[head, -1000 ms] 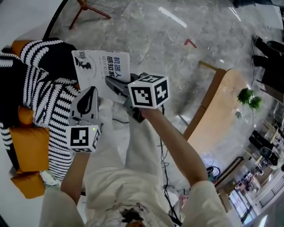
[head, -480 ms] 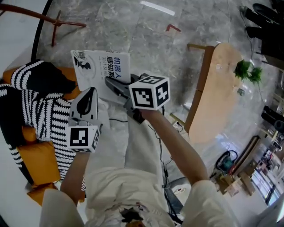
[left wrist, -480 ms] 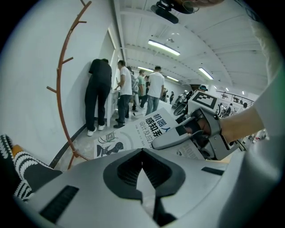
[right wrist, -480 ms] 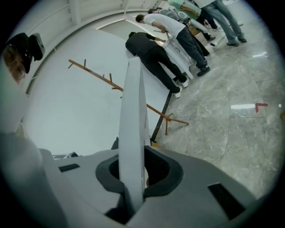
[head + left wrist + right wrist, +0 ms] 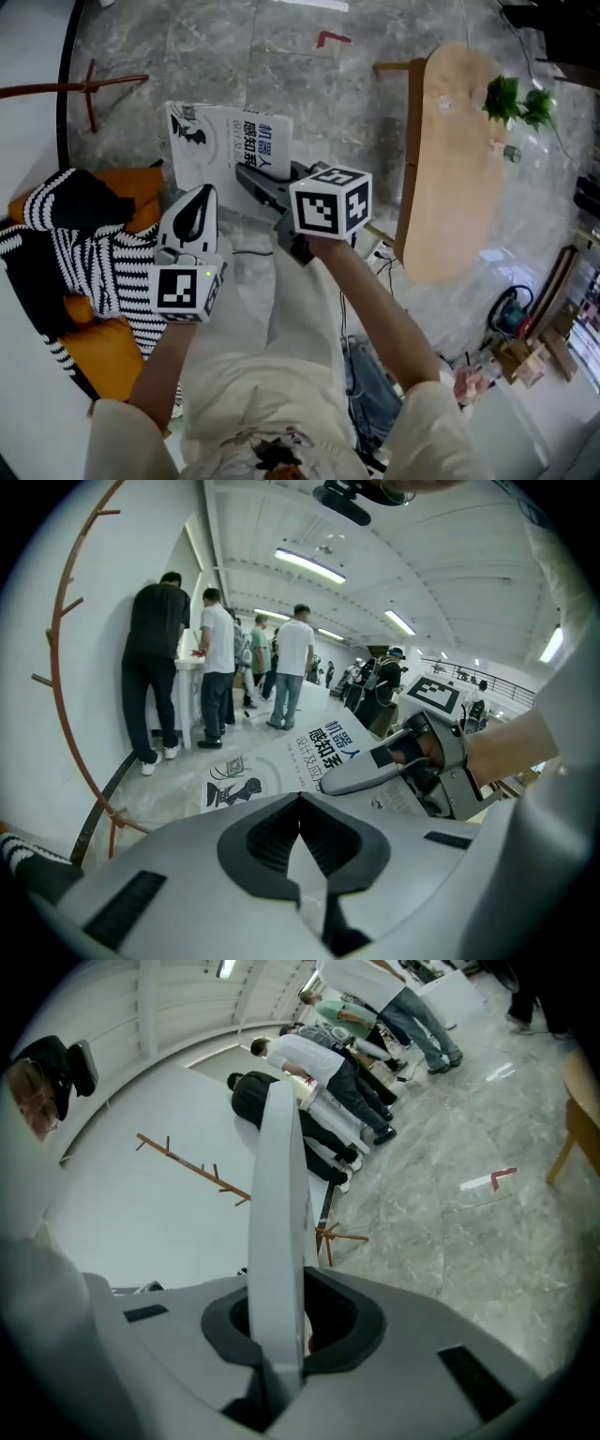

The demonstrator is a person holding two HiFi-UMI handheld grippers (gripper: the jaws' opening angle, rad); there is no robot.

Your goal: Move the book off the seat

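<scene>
Plainly, the right tongs are clenched on the book. In the right gripper view the white volume stands edge-on between the two jaws. They press on it from both sides and are held only a little apart by its thickness. From the head view, these tongs take the book along its near edge, just below the dark characters printed on the cover, and the cover faces up.

The left tongs are closed on themselves. The left gripper view shows their jaws meeting, with nothing between them. The book's cover lies ahead of them in that view, with the right tongs on it off to the right. In the head view their tip sits just beside the book's near left corner; whether it touches the book cannot be made out.

The book is held up over the grey marble floor, not resting on anything. It is beside the orange seat, off the seat's far right corner and clear of the cushion. A black-and-white striped throw is heaped on that seat. A wooden tabletop stands to the right, well apart from the book.
</scene>
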